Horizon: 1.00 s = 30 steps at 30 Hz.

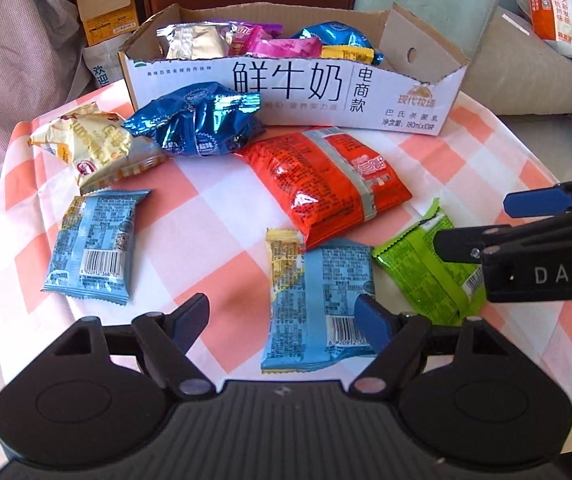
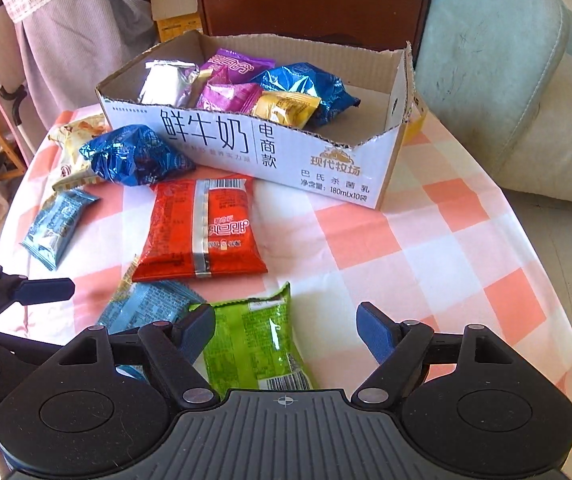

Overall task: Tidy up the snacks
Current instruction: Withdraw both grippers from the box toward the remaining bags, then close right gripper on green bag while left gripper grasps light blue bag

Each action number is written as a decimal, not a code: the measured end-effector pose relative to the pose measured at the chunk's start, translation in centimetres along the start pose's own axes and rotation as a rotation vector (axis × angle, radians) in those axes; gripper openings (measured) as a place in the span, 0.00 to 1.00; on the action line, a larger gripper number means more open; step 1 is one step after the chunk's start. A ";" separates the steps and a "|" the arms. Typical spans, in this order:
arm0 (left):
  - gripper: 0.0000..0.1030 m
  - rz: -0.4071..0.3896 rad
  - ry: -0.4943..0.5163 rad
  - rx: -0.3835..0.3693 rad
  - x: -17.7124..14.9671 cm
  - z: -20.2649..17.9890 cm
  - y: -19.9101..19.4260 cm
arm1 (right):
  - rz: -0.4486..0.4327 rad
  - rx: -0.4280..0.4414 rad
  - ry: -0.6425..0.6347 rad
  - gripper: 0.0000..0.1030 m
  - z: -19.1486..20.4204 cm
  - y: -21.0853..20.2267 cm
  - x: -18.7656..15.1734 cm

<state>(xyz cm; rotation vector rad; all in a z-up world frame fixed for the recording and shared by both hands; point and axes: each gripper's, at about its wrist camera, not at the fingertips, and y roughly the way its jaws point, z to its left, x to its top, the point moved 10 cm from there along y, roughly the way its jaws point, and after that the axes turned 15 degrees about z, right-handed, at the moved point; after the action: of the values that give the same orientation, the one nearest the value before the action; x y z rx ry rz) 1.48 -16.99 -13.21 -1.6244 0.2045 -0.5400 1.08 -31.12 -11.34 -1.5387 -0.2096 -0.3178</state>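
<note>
Left wrist view: the cut-down white cardboard milk carton box (image 1: 294,92) at the far side of the table already holds several snacks — a silver foil packet (image 1: 194,42), a couple of magenta-purple wrappers (image 1: 282,46), a crinkled blue foil bag (image 1: 334,34) and a small yellow packet (image 1: 346,54). My estimate is that the job is under half done, since seven packets lie loose on the cloth: a cream-and-gold crumpled bag (image 1: 86,144), a shiny dark-blue foil bag (image 1: 198,124) just before the box, a large red-orange plastic packet (image 1: 326,184), a pale-blue flat packet (image 1: 94,244) at left, a second pale-blue packet (image 1: 318,304) nearest the camera with a thin yellow wrapper (image 1: 282,256) touching it, and a lime-green packet (image 1: 418,264). Left gripper (image 1: 286,316) stands roughly half open and holds nothing, poised over the near pale-blue packet. Right gripper (image 2: 286,332) is empty too, also about half open, the green packet beneath and partly between its jaws but not pinched. Surface: a table under a pink-and-white checked cloth (image 2: 426,248), wrinkled at the edges. Room: dark wooden cabinet (image 2: 310,0) behind, pale teal cushioned seat (image 2: 494,60) at right, small open cartons (image 1: 102,12) and draped checked fabric (image 1: 14,40) at left — strong daylight throughout.
</note>
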 end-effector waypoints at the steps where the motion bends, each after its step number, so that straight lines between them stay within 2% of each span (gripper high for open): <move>1: 0.78 0.000 0.009 0.000 -0.1 -0.2 0.0 | 0.009 0.001 -0.002 0.77 -0.2 0.2 -0.4; 8: 0.80 -0.030 0.042 0.032 -0.3 -0.4 -0.1 | 0.045 0.021 -0.011 0.77 -0.4 0.9 -1.3; 13: 0.85 -0.039 0.068 0.037 -0.6 0.0 0.2 | 0.054 0.019 -0.050 0.77 0.5 1.1 -1.4; 19: 0.85 -0.066 0.070 0.106 -0.8 1.5 -0.5 | 0.073 -0.006 -0.073 0.77 0.8 1.9 -1.6; 24: 0.82 -0.096 0.071 0.054 -0.4 1.5 -1.0 | 0.075 -0.007 -0.097 0.77 1.2 2.1 -1.7; 30: 0.82 -0.072 0.114 0.015 -0.6 0.1 -0.2 | 0.062 -0.043 -0.139 0.76 1.3 2.2 -1.4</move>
<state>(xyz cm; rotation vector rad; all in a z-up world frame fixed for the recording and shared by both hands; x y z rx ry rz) 0.97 -16.64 -13.17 -1.5920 0.2266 -0.6883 0.53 -29.72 -13.84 -1.6077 -0.2654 -0.1676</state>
